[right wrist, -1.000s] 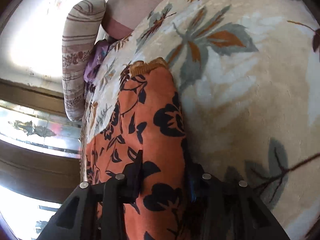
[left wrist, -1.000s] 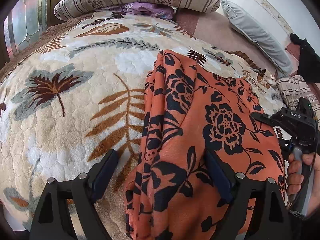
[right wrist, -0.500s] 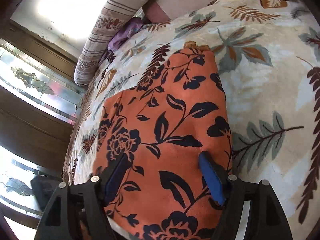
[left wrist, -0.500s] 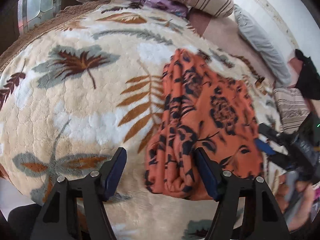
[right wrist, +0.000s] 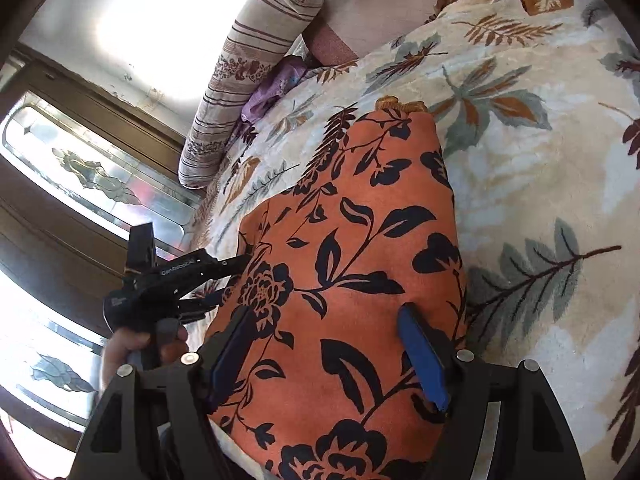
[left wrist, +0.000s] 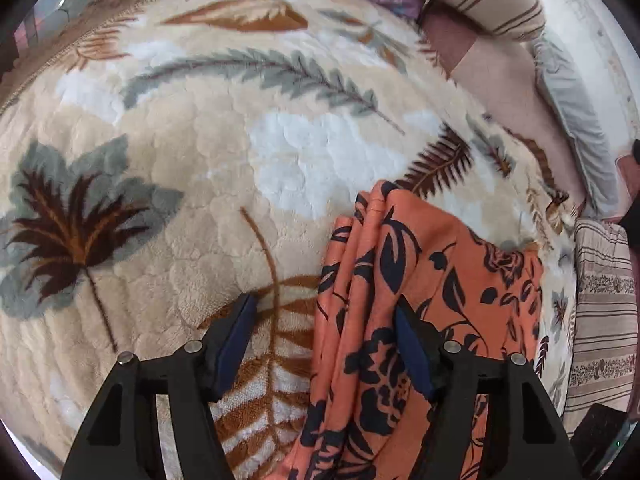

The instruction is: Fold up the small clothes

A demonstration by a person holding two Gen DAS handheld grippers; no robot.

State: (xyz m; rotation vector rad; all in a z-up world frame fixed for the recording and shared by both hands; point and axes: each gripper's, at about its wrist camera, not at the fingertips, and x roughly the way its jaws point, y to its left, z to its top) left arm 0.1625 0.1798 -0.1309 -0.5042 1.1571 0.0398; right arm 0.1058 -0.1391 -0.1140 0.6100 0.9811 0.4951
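Both claws now spread, left claw [left wrist: 326, 344] nearer orange garment [left wrist: 420, 320] edge, right claw [right wrist: 328, 356] above it

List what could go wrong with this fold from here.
1. The orange floral garment bunches into loose pleats along its left edge; pressing on may set a crooked crease.
2. Both the left gripper and the right gripper have jaws open, so nothing pins the cloth.
3. The plush blanket may drag the fabric.
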